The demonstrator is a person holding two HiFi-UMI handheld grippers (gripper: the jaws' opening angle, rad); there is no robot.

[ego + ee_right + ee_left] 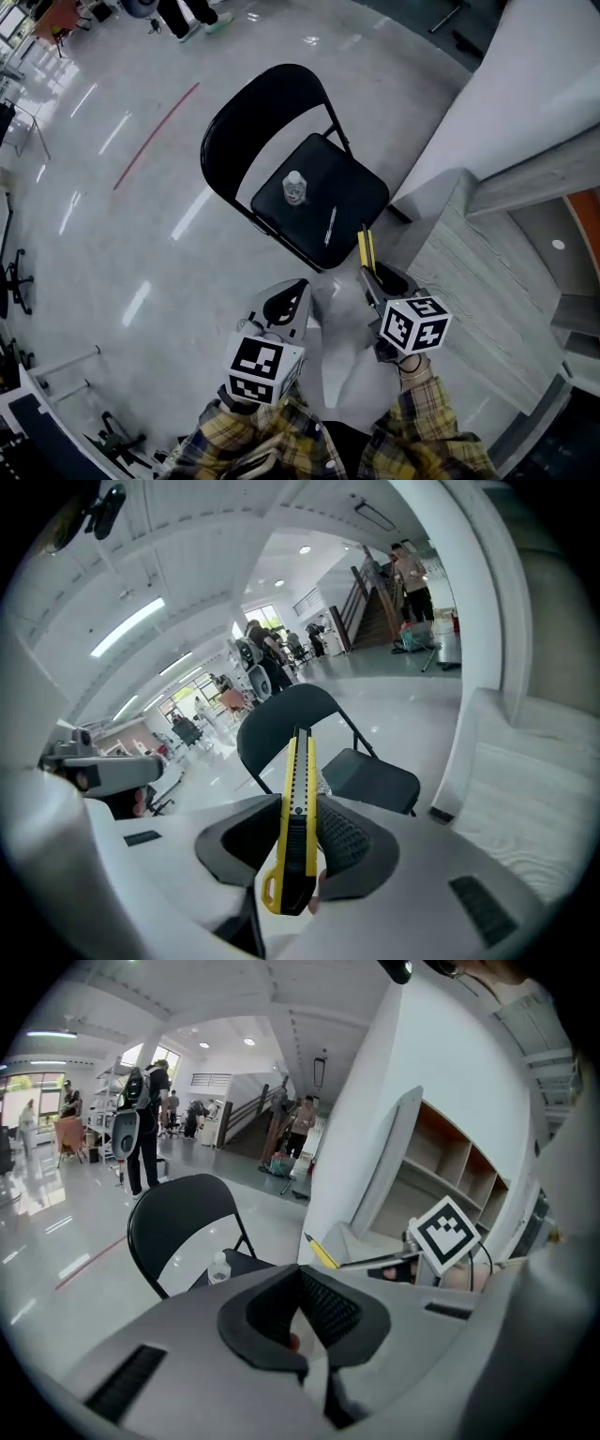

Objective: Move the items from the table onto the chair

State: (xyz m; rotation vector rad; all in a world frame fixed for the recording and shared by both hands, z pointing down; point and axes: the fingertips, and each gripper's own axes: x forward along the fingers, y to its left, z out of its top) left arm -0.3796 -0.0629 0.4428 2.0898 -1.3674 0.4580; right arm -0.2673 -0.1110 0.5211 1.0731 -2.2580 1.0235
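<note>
Right gripper point(372, 280) hugs 1 yellow knife point(298, 808) | left gripper point(289, 302) pinched tight, empty | step: carrying knife to chair point(356, 187) ahead | next: set it on seat beside bottle point(294, 187), let go

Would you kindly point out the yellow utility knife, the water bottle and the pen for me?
Utility knife point(300, 817), right gripper view, on the middle of its yellow handle.
Water bottle point(294, 191), head view, on its clear body.
Pen point(330, 226), head view, on the middle of its shaft.
</note>
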